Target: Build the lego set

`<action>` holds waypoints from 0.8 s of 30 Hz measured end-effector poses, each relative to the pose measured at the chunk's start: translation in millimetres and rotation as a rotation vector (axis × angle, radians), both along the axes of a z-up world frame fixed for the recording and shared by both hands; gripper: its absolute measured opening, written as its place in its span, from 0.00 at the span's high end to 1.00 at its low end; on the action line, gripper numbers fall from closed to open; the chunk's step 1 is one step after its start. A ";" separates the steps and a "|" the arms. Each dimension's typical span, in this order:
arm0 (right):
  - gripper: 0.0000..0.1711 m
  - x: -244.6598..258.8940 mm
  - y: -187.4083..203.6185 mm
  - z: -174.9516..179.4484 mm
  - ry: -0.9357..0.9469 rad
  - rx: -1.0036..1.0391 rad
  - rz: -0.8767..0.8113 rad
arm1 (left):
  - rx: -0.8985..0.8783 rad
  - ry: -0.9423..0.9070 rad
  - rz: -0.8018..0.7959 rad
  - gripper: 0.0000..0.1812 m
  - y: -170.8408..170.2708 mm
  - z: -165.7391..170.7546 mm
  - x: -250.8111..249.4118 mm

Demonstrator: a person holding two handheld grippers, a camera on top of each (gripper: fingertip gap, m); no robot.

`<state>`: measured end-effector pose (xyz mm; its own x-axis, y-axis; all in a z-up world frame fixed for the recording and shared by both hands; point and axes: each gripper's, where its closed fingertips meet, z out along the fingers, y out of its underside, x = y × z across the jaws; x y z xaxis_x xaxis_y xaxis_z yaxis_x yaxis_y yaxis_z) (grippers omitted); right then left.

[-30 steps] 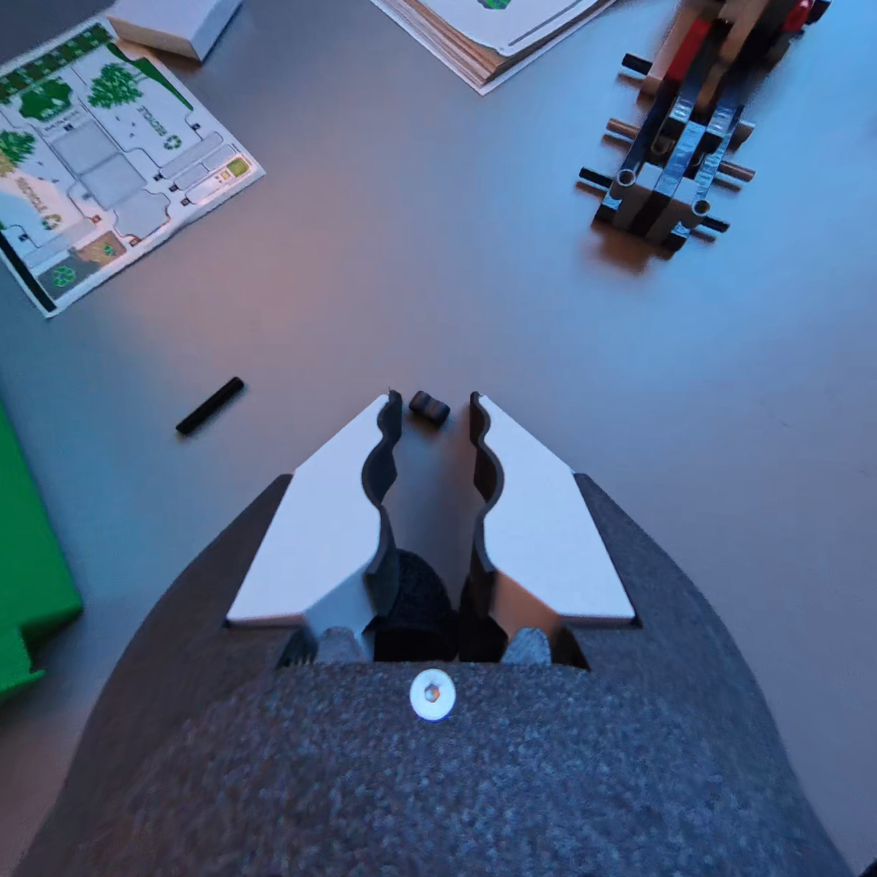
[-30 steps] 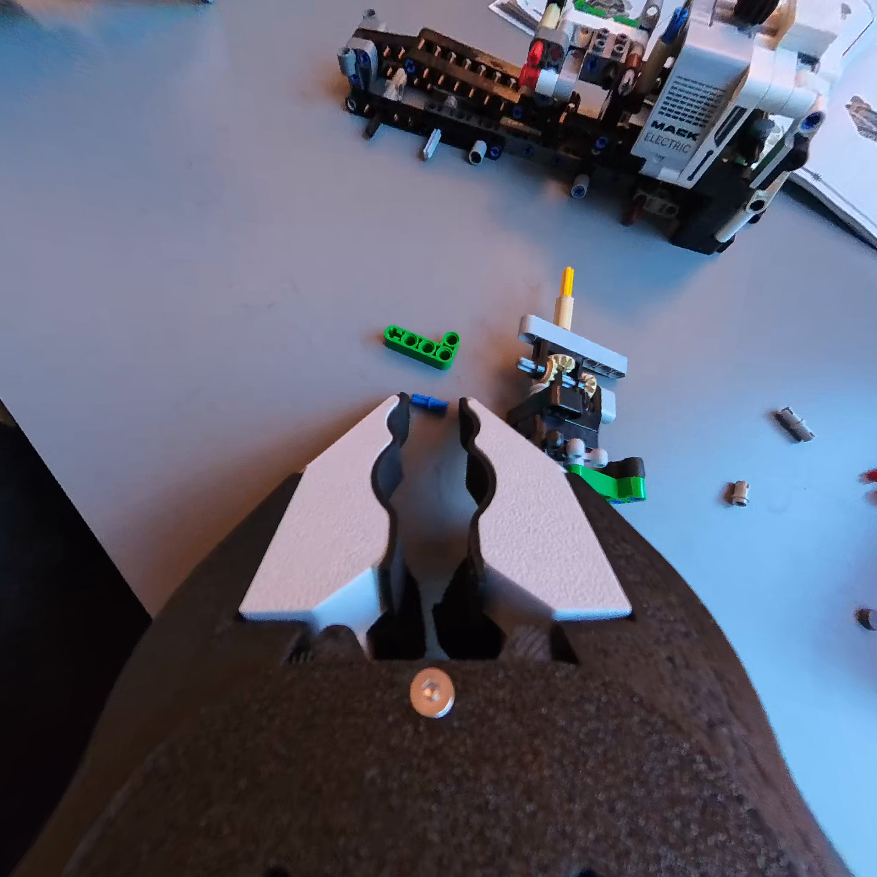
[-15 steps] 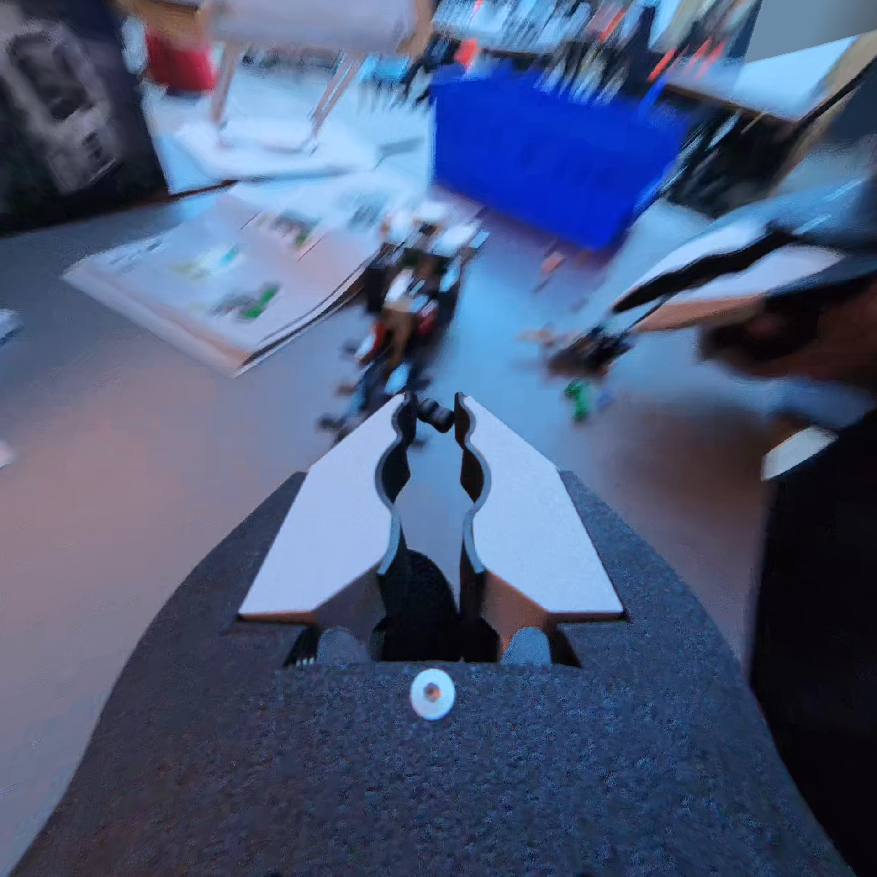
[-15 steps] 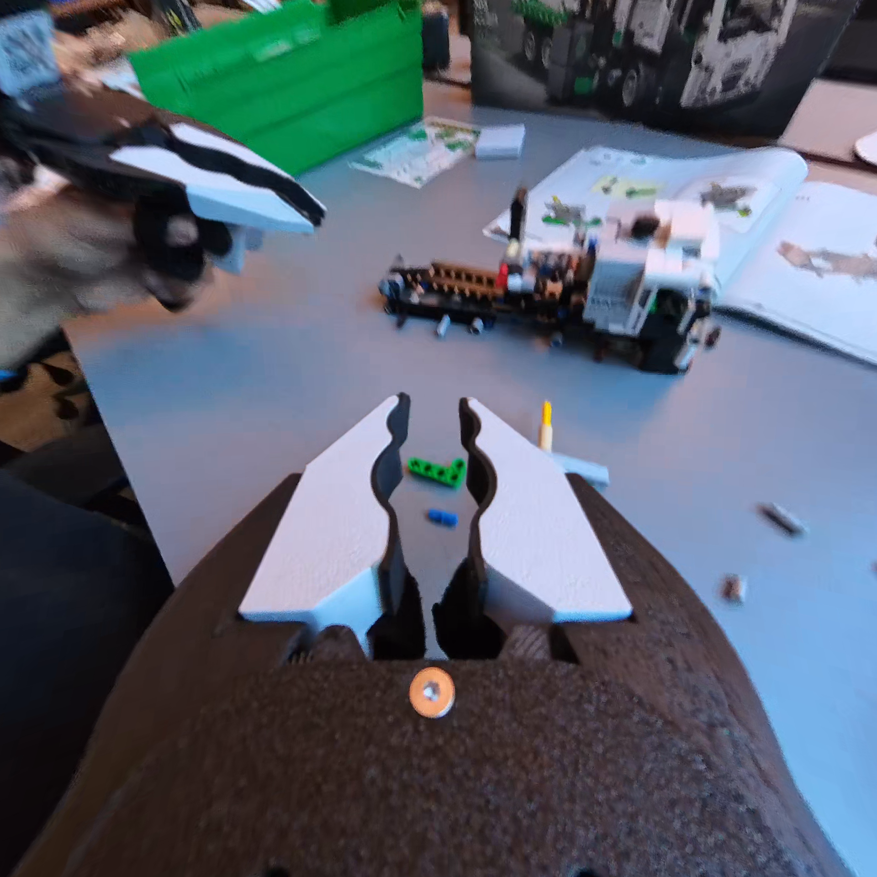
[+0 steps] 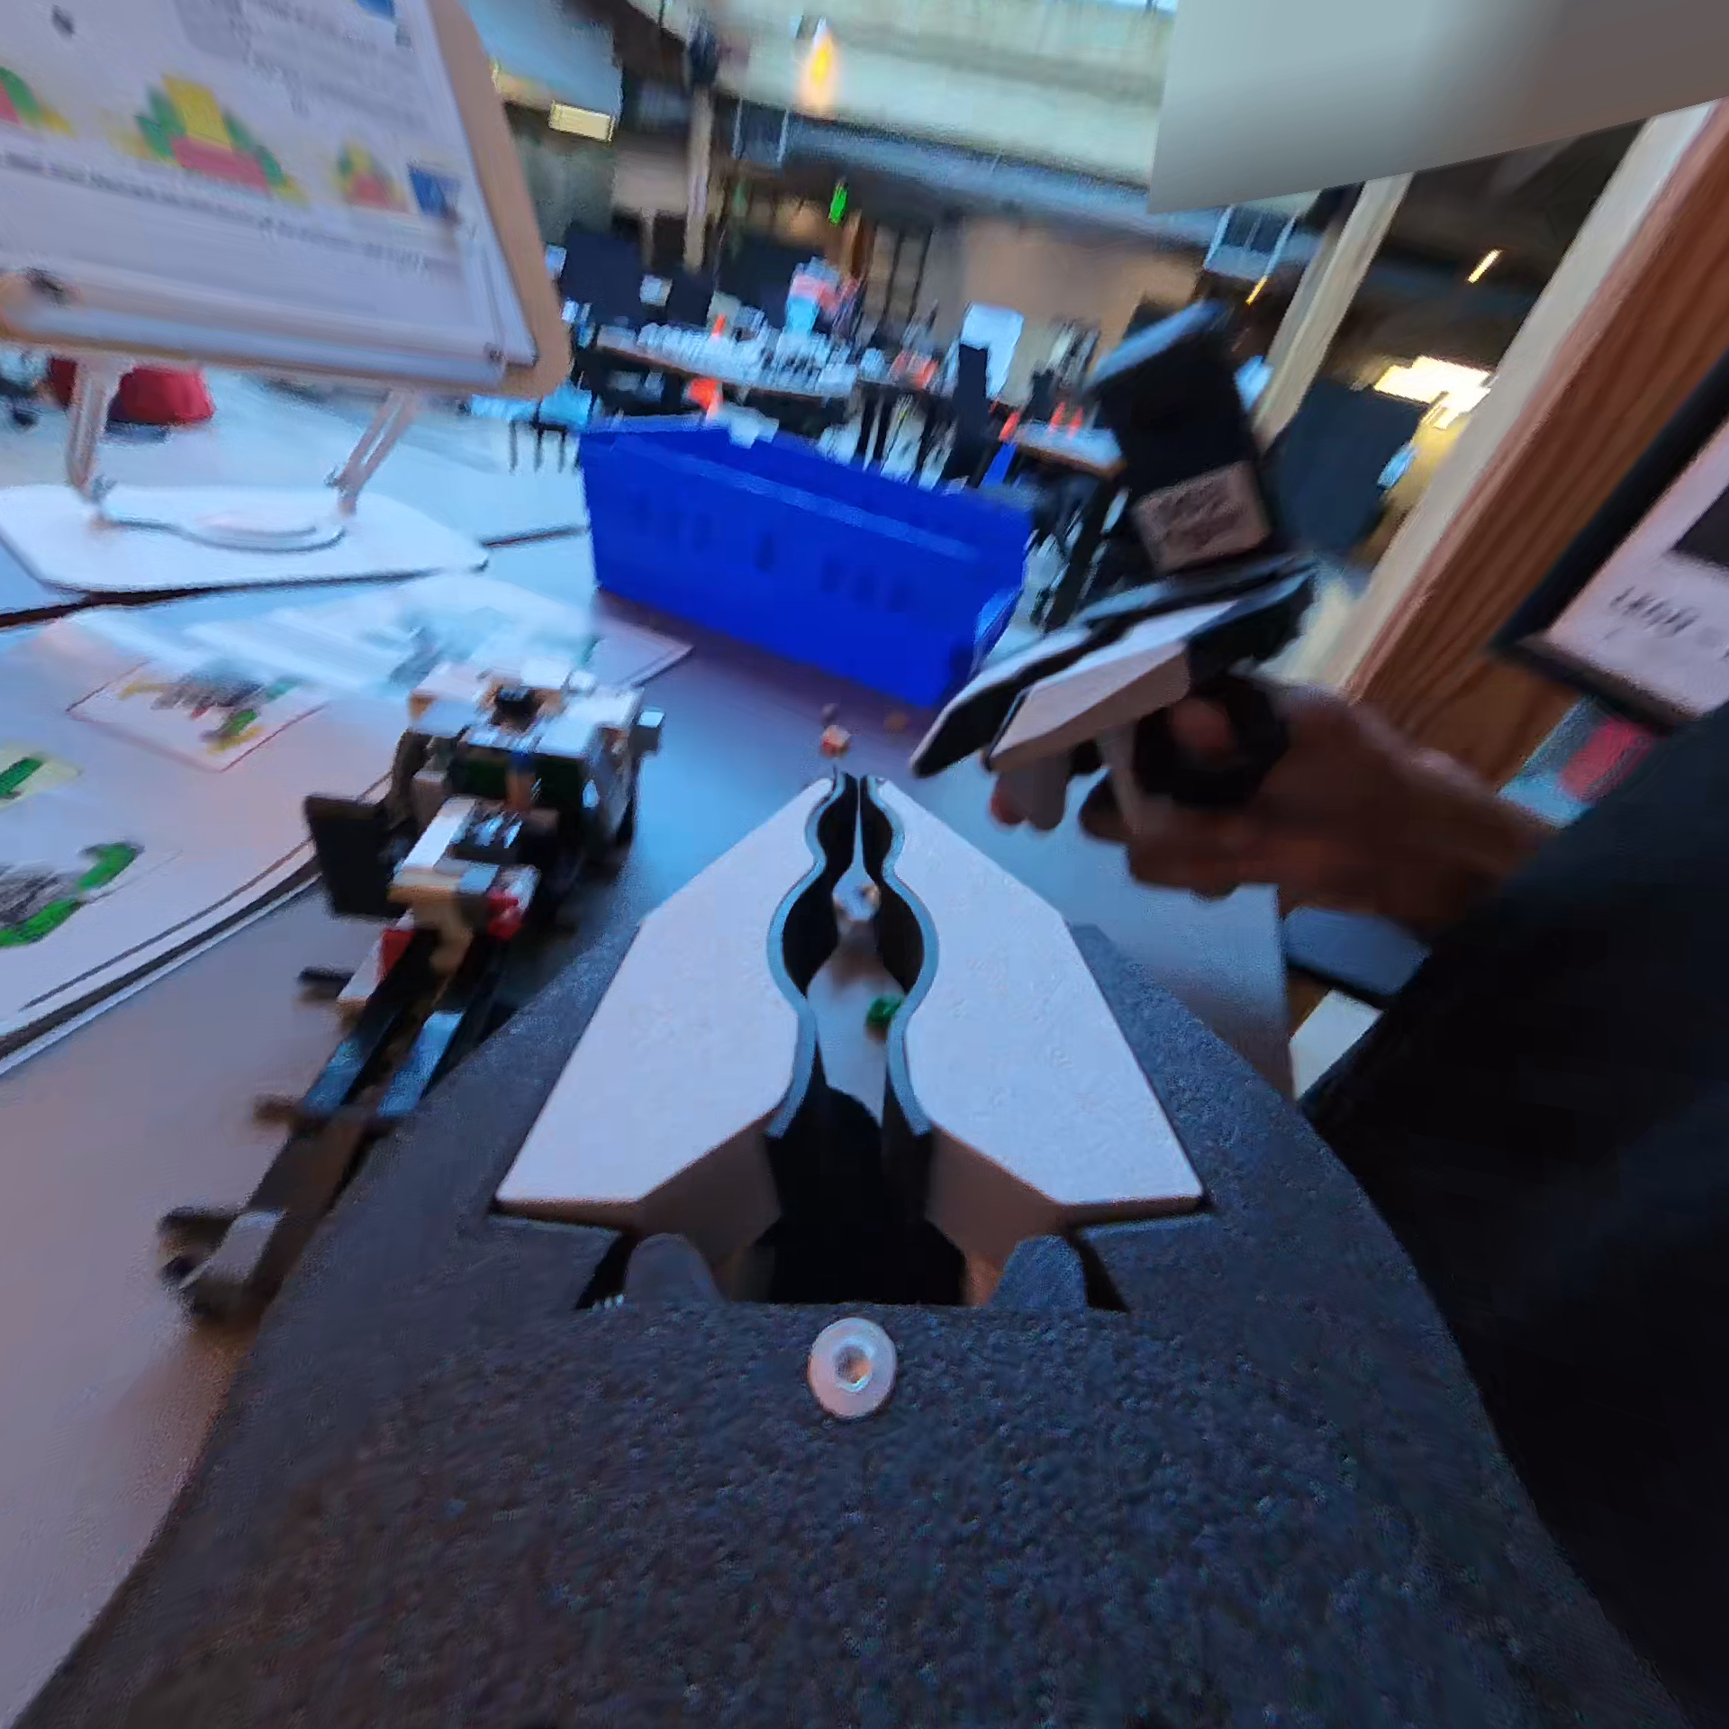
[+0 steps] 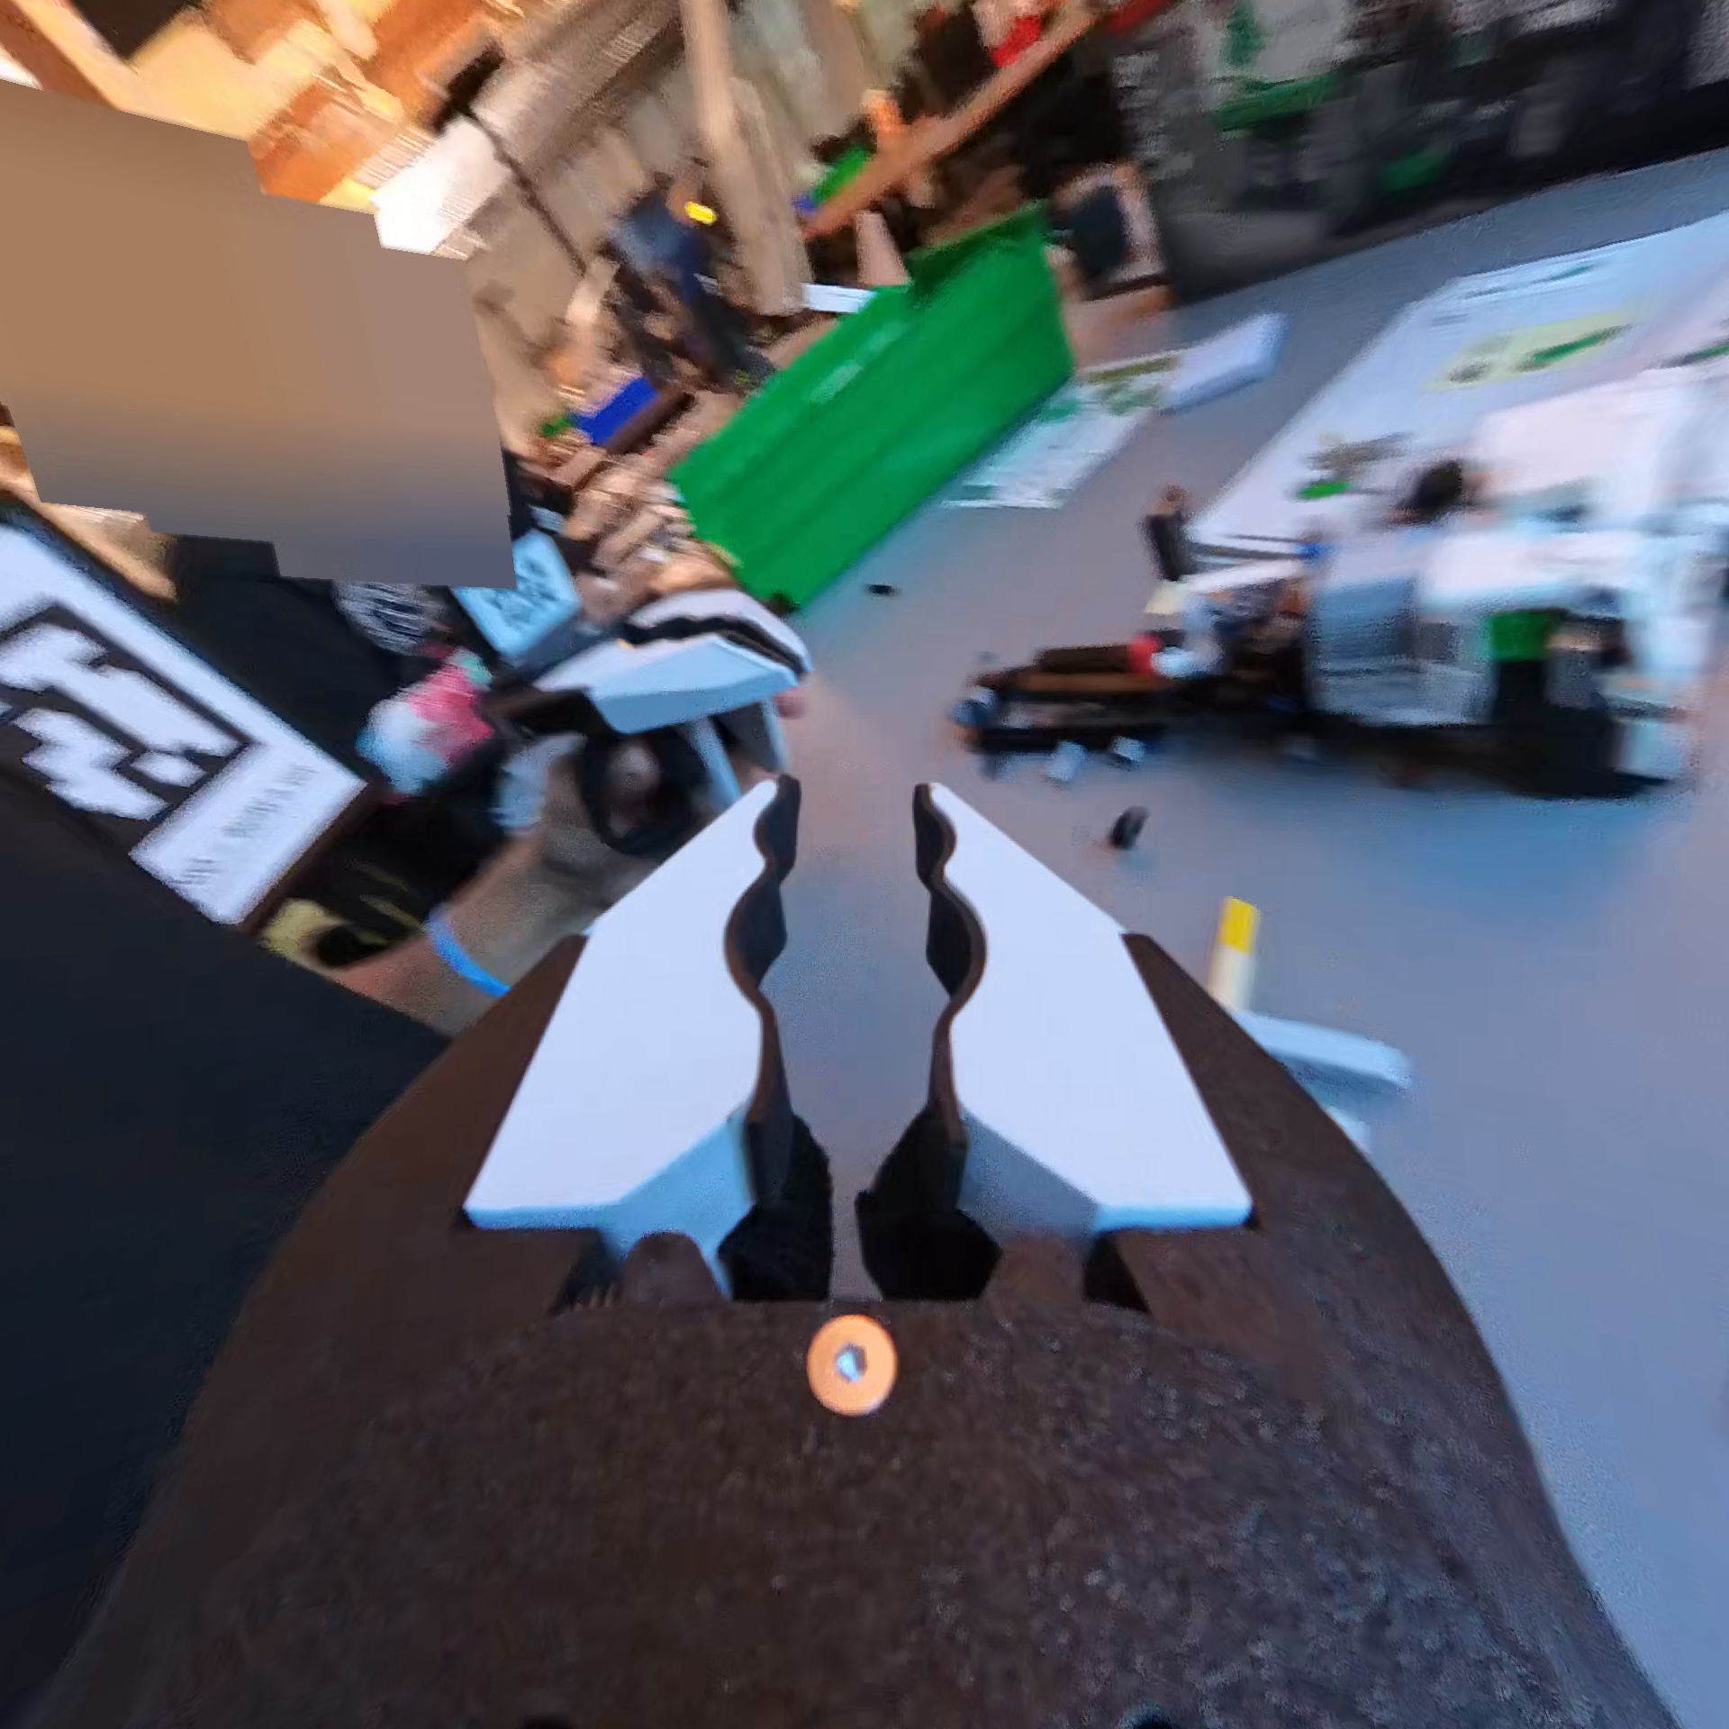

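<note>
My left gripper [image 5: 849, 788] is lifted above the grey table [image 5: 711, 748] with its tips together and no piece showing between them. My right gripper [image 6: 851, 805] is open and empty, also lifted. The half-built white and black truck [image 5: 505, 805] stands left of my left gripper and shows blurred in the right wrist view [image 6: 1403, 674]. A small black piece [image 6: 1129, 828] lies on the table ahead of my right gripper. A sub-assembly with a yellow axle [image 6: 1235, 945] sits just right of the right fingers. Each gripper shows in the other's view, the right [image 5: 945, 758] and the left [image 6: 795, 669].
A blue bin [image 5: 795, 561] stands at the table's far side and a green bin [image 6: 879, 440] at the other end. An open instruction booklet [image 5: 140, 842] lies behind the truck. A board on a stand [image 5: 234, 187] rises at far left. A person's hand [image 5: 1310, 823] holds the right gripper. Across from one pair of fingers to the other is roughly 4 centimetres.
Both grippers have lifted and tilted up from the table. The left jaws closed on a small black piece half a second ago; now they are together and the piece no longer shows. The right stays open.
</note>
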<state>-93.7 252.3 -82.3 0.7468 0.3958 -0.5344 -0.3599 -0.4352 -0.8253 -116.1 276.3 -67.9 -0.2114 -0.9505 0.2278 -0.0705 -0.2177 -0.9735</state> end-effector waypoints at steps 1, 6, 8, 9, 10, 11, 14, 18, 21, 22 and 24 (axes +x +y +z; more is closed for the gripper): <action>0.87 12.2 -5.6 -8.1 -0.064 -0.016 -0.033 | 0.033 0.060 0.020 1.00 4.2 -9.7 0.3; 0.87 40.0 -33.1 -32.9 -0.177 -0.067 -0.128 | 0.221 0.379 0.134 0.92 25.0 -67.7 -12.2; 0.88 42.9 -38.0 -39.0 -0.168 -0.076 -0.158 | 0.280 0.470 0.145 0.90 27.6 -84.0 -9.4; 0.88 43.9 -38.7 -41.2 -0.170 -0.077 -0.173 | 0.295 0.503 0.148 0.88 27.0 -90.0 -4.6; 0.88 44.3 -38.7 -44.1 -0.181 -0.084 -0.181 | 0.305 0.533 0.164 0.87 27.9 -95.5 1.5; 0.88 43.4 -38.5 -46.9 -0.199 -0.094 -0.180 | 0.309 0.564 0.193 0.87 30.8 -101.1 8.1; 0.88 42.7 -38.7 -46.2 -0.253 -0.085 -0.180 | 0.285 0.597 0.237 0.84 32.4 -105.9 30.7; 0.89 46.8 -45.8 -43.2 -0.260 -0.072 -0.165 | 0.230 0.647 0.326 0.85 41.7 -110.5 48.7; 0.89 57.4 -53.8 -46.6 -0.266 -0.083 -0.168 | 0.264 0.693 0.372 0.86 47.1 -117.6 48.7; 0.89 60.4 -56.2 -47.3 -0.263 -0.085 -0.167 | 0.277 0.706 0.371 0.88 46.2 -119.5 48.2; 0.89 65.5 -59.7 -47.2 -0.252 -0.081 -0.166 | 0.286 0.716 0.357 0.94 42.6 -121.6 48.0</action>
<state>-28.1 192.6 -129.4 0.9107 0.2208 -0.3490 -0.2201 -0.4553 -0.8627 -68.1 318.9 -189.4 0.2161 -0.9741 -0.0673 -0.6646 -0.0962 -0.7409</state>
